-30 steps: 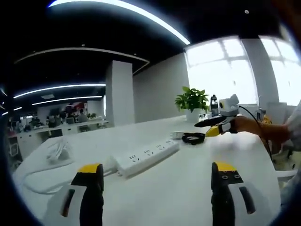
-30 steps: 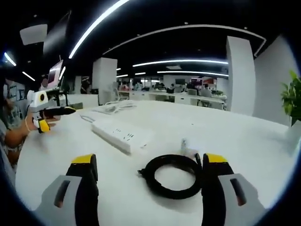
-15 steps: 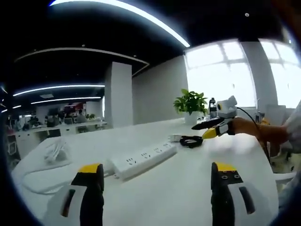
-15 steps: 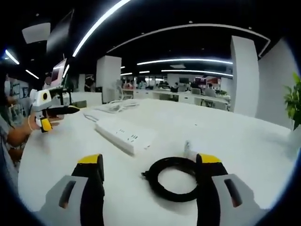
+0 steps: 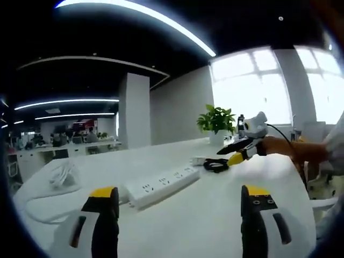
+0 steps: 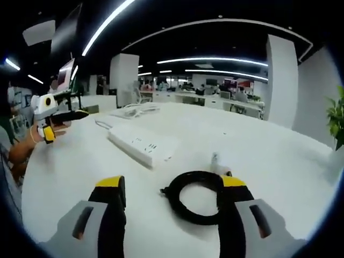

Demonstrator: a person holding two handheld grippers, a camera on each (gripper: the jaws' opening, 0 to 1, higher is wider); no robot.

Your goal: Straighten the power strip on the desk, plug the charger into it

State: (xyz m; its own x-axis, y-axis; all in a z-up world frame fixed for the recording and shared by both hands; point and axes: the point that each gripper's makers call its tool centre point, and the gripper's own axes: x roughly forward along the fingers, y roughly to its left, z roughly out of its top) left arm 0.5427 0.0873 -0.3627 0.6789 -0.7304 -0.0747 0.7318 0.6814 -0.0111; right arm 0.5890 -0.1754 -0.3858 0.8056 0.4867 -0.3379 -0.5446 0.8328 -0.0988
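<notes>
A big white desk (image 5: 215, 215) in a bright office with long ceiling lights.
Left gripper view: the left gripper (image 5: 179, 220) is wide apart at the bottom, the power strip (image 5: 161, 185) mid-frame above it. Right gripper view: the right gripper (image 6: 170, 207) is apart, the coiled black charger cable (image 6: 194, 196) between its tips, strip upper left.

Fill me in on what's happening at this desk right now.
A person holds a gripper in each hand over a white desk. The right gripper, jaws open, is lowered around a coiled black cable attached to a small white charger, not gripping it. The left gripper hovers open, short of the white power strip, which lies at an angle, nothing visibly plugged in.
</notes>
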